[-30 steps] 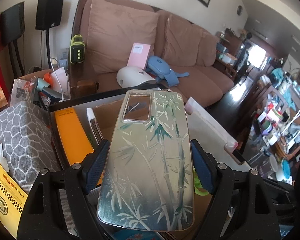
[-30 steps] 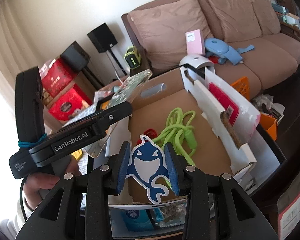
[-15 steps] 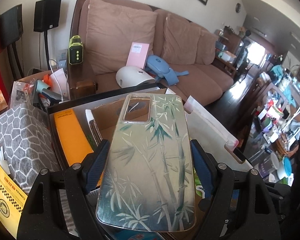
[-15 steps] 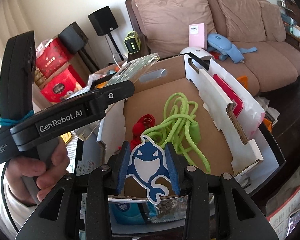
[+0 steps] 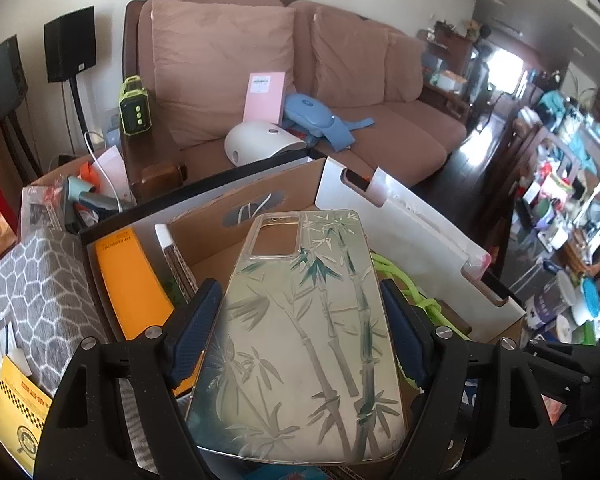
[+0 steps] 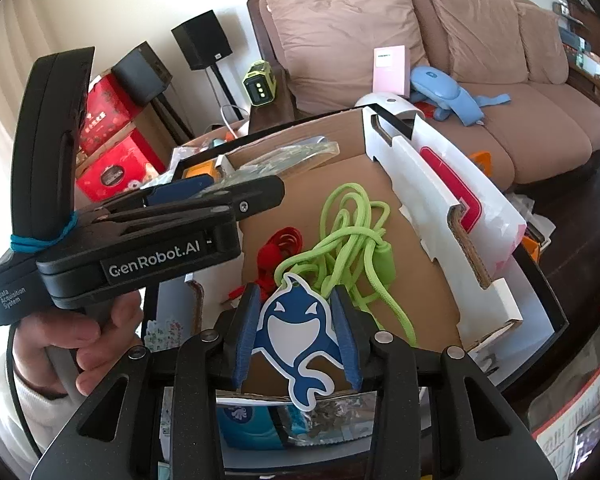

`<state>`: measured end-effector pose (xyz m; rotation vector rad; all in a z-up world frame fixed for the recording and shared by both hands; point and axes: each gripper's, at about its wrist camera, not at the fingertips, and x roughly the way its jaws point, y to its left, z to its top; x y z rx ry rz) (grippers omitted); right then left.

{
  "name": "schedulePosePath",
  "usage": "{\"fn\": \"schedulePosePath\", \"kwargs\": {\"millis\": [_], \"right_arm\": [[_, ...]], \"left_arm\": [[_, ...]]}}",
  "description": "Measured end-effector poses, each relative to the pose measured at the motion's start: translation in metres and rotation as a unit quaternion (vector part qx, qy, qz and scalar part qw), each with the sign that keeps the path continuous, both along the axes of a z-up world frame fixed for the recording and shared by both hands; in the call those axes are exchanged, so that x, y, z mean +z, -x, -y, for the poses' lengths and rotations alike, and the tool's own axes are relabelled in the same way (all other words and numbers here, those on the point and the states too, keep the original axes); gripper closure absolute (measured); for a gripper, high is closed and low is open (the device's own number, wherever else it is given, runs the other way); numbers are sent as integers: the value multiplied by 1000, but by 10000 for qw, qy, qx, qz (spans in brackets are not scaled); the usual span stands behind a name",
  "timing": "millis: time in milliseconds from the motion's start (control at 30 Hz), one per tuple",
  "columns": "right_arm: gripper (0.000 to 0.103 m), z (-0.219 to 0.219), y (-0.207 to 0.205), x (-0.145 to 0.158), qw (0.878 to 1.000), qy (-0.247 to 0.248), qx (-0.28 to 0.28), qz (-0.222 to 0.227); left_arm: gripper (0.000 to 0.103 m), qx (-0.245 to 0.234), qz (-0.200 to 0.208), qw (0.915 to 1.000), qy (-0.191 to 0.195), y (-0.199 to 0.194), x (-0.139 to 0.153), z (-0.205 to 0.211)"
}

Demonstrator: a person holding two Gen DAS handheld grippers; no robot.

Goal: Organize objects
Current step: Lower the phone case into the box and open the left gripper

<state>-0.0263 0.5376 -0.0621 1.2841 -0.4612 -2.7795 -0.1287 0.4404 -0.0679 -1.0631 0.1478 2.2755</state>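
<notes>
My left gripper (image 5: 300,332) is shut on a clear phone case (image 5: 300,320) printed with green bamboo, held flat over the open cardboard box (image 5: 404,224). In the right wrist view the left gripper (image 6: 216,196) shows at the box's left side with the case (image 6: 296,156) sticking out over the box. My right gripper (image 6: 296,336) is shut on a blue and white whale tag (image 6: 296,336) above the box's near edge. Inside the box (image 6: 432,280) lie a tangled lime-green cord (image 6: 356,240) and a red strap (image 6: 280,248).
An orange book (image 5: 130,280) stands at the box's left. A grey patterned box (image 5: 32,280) and a yellow booklet (image 5: 20,412) are further left. The brown sofa (image 6: 500,92) behind holds a pink box (image 6: 390,70), white dome (image 5: 260,144) and blue item (image 6: 444,88). Red boxes (image 6: 112,152) are at back left.
Both grippers have moved forward over the box, keeping their grip. The right gripper with the whale tag has come nearer the green cord; the left gripper now sits lower beside it.
</notes>
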Motion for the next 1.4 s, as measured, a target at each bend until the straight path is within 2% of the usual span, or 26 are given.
{"fn": "schedulePosePath", "kwargs": {"millis": [633, 1033, 1400], "right_arm": [[65, -5, -1, 1, 10000, 2, -70, -9], [66, -12, -2, 1, 9998, 134, -168, 6], [66, -13, -1, 0, 9996, 144, -225, 22]], "left_arm": [[26, -225, -177, 9996, -61, -3, 5, -4], [26, -263, -168, 9995, 40, -3, 2, -4], [26, -271, 24, 9996, 95, 0, -2, -4]]}}
